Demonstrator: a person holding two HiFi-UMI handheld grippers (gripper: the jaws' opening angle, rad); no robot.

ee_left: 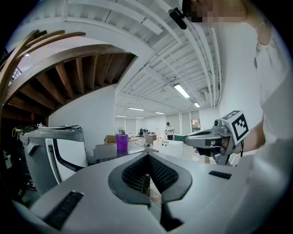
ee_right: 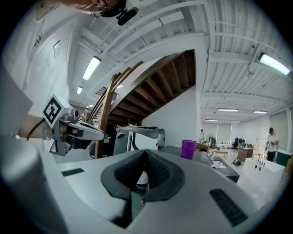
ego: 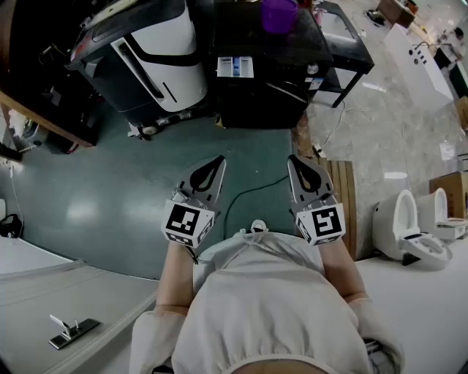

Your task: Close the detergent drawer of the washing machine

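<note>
Left gripper: jaws together, empty
Right gripper: jaws together, empty
Detergent drawer: pulled out, far from both
Purple cup: atop washing machine

My left gripper and right gripper are pale grey teardrop shells lined with black ribbed pads. At its 6 o'clock end each carries a white cube printed with black square markers. I wear a white short-sleeved shirt.
</note>
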